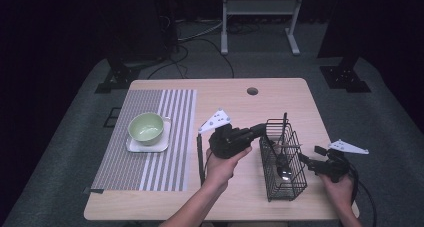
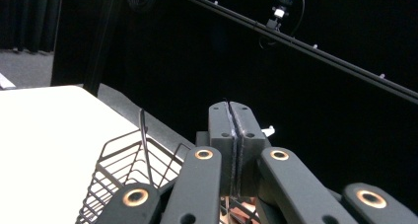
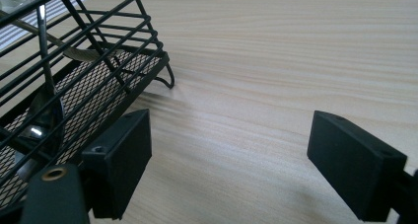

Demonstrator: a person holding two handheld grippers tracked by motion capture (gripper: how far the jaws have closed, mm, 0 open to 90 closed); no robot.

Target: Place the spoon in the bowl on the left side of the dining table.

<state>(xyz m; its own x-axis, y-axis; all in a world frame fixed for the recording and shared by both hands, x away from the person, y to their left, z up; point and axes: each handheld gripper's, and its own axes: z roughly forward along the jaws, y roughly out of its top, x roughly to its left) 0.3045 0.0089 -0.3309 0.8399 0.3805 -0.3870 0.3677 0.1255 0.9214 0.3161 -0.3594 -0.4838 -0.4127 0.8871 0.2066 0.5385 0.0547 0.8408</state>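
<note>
A black wire basket [image 1: 295, 179] stands on the right half of the wooden table [image 1: 240, 197], with a metal spoon [image 1: 284, 174] and other utensils inside. A dark handle [image 1: 285, 121] sticks up from its far end. My left gripper [image 1: 262, 128] hovers at the basket's far left corner, pointing right. In the left gripper view that gripper [image 2: 231, 135] is shut, pads pressed together with nothing seen between them, above the basket [image 2: 123, 167]. My right gripper [image 1: 310, 154] rests just right of the basket. It stands open [image 3: 231, 160] over bare wood beside the basket [image 3: 98, 81].
A striped placemat [image 1: 150, 172] covers the table's left half, carrying a green bowl [image 1: 146, 127] on a white square plate [image 1: 135, 147]. A thin dark strip [image 1: 201, 162] lies along the mat's right edge. A round cable hole [image 1: 252, 91] sits near the far edge.
</note>
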